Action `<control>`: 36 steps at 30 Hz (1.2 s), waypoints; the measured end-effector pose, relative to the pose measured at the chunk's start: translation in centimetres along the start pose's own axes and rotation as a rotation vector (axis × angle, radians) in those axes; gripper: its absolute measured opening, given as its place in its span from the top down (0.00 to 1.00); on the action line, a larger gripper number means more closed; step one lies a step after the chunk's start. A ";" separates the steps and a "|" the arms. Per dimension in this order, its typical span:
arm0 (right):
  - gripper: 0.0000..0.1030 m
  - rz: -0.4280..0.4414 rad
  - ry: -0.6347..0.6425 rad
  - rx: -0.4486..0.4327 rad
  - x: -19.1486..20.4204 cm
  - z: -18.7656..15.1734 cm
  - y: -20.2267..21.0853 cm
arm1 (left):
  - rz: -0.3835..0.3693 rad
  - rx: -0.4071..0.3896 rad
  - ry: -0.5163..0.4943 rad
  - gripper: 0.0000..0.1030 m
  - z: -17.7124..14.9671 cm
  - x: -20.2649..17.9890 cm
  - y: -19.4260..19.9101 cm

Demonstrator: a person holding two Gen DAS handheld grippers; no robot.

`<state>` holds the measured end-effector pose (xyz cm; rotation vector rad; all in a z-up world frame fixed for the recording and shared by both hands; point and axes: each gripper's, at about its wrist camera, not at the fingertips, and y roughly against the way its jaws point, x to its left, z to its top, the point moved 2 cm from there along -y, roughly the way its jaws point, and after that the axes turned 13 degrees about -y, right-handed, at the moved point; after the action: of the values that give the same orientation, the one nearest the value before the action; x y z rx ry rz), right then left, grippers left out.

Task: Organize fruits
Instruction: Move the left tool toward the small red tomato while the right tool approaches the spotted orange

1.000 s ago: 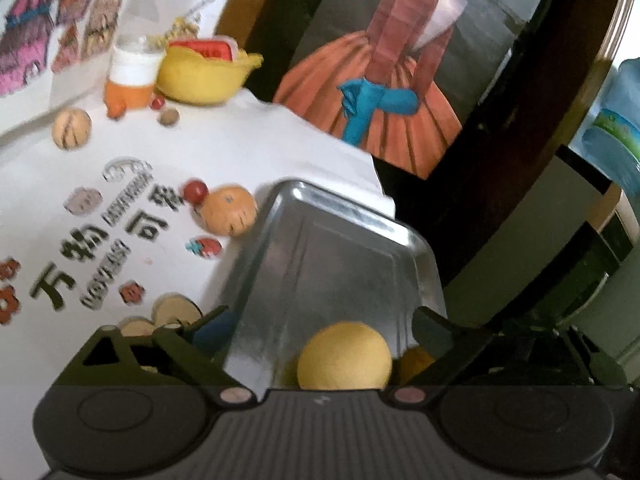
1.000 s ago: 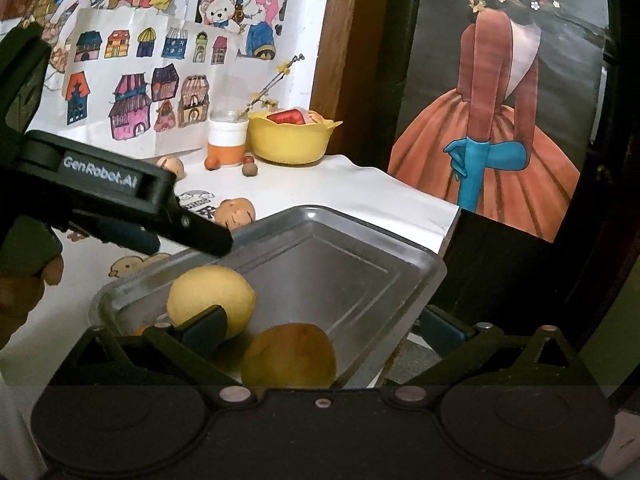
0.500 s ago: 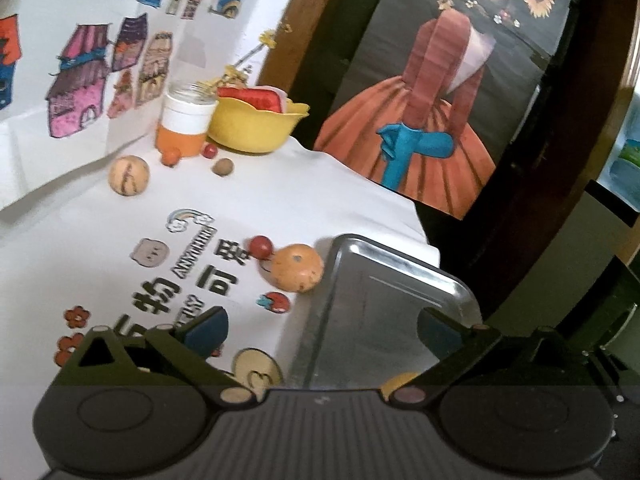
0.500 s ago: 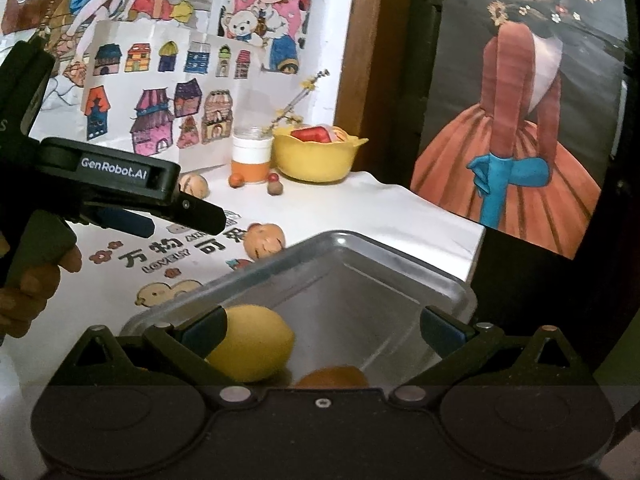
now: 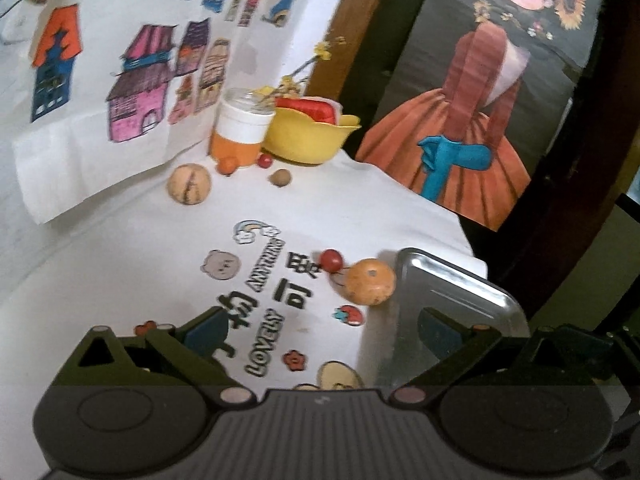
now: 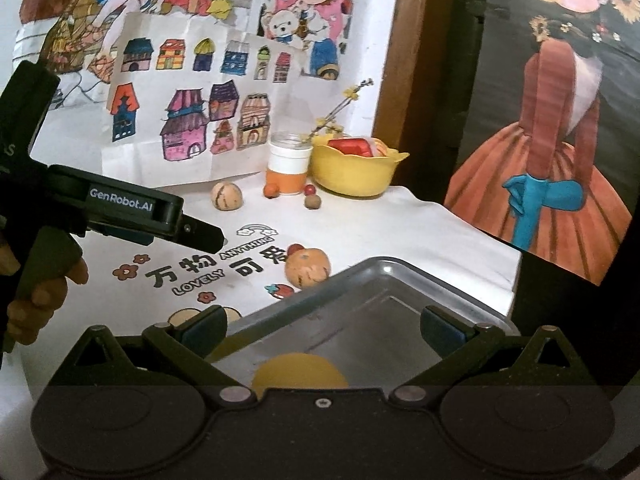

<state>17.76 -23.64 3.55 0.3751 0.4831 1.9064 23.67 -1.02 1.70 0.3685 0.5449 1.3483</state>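
Both tongs are spread wide with nothing between their tips: our left tongs [image 5: 316, 330] hang over the white table [image 5: 120, 264] next to the metal tray [image 5: 460, 292], and our right tongs [image 6: 324, 326] hover over that tray [image 6: 384, 276]. From the right wrist view we see the left tongs [image 6: 200, 236] from the side, held by a hand [image 6: 36, 300] at the left edge, tips above the printed lettering on the cloth. A yellow lemon [image 6: 300, 372] lies inside the tray at its near end, partly hidden by the right tongs' body. An orange [image 5: 370, 281] sits on the table just beside the tray's far left corner, with a small red fruit [image 5: 331, 259] touching or nearly touching its far side. Further back, a tan round fruit with a dark stripe [image 5: 189, 183] sits alone on the table, near a white and orange jar [image 5: 240, 132]. A small orange fruit [image 5: 227, 165], a small red berry [image 5: 264, 161] and a small brown nut-like fruit [image 5: 280, 178] lie close to the jar's base. A yellow bowl [image 5: 308, 140] stands right of the jar, holding something red; we cannot tell what. Children's drawings [image 6: 192, 120] hang on the wall behind.
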 end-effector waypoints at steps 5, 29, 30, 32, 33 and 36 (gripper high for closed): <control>0.01 0.011 0.025 0.012 0.9 0.6 -1.5 | 0.029 0.009 0.037 0.00 -0.1 2.3 -0.4; 0.01 0.036 0.291 0.117 3.4 3.3 -9.8 | 0.118 0.080 -0.022 0.00 2.2 6.7 -4.1; 0.01 0.036 0.293 0.122 3.3 3.3 -10.1 | 0.114 0.085 -0.026 0.00 2.4 6.6 -4.5; 0.01 0.039 0.299 0.131 3.0 3.2 -10.6 | 0.106 0.095 -0.036 0.00 2.5 6.3 -5.3; 0.01 0.040 0.303 0.135 2.9 3.2 -10.8 | 0.100 0.100 -0.043 0.00 2.7 6.1 -5.8; 0.01 0.040 0.309 0.145 2.6 3.1 -11.4 | 0.075 0.120 -0.061 0.00 2.9 5.5 -7.2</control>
<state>27.38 -16.88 0.64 0.1840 0.8273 1.9827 31.87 3.10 -0.71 0.5309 0.5675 1.3757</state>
